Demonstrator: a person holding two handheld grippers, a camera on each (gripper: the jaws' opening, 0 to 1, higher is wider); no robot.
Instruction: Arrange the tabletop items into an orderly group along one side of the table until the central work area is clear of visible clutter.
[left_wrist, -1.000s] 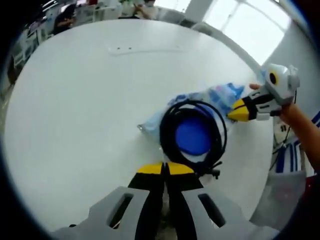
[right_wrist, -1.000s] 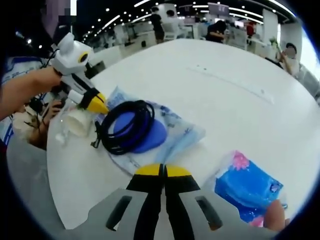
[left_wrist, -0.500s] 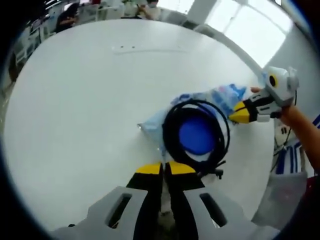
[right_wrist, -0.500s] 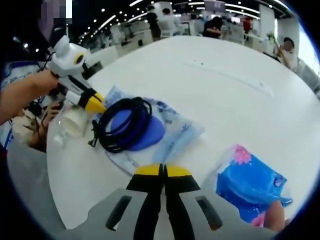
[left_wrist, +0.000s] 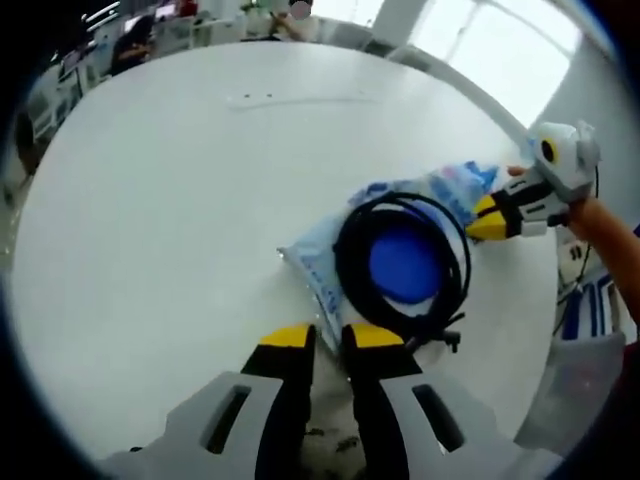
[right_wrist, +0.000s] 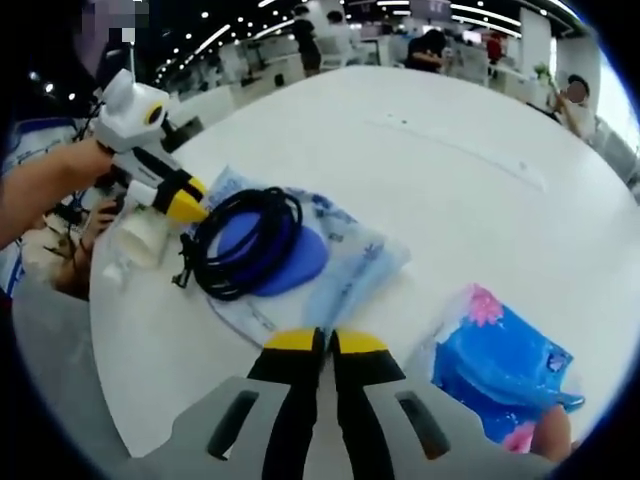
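People (right_wrist: 434, 48) sit at distant white desks (right_wrist: 262, 72).

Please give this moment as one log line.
left gripper jaws slightly apart at bag | right gripper jaws together at bag | cable on bag | blue pack apart

No text, label, brand or number can be read in either view. The clear plastic bag with blue print (right_wrist: 345, 255), lying ahead of the right gripper's jaws, carries markings too blurred to make out, and so does the blue plastic packet with pink flowers (right_wrist: 500, 365) to their right.
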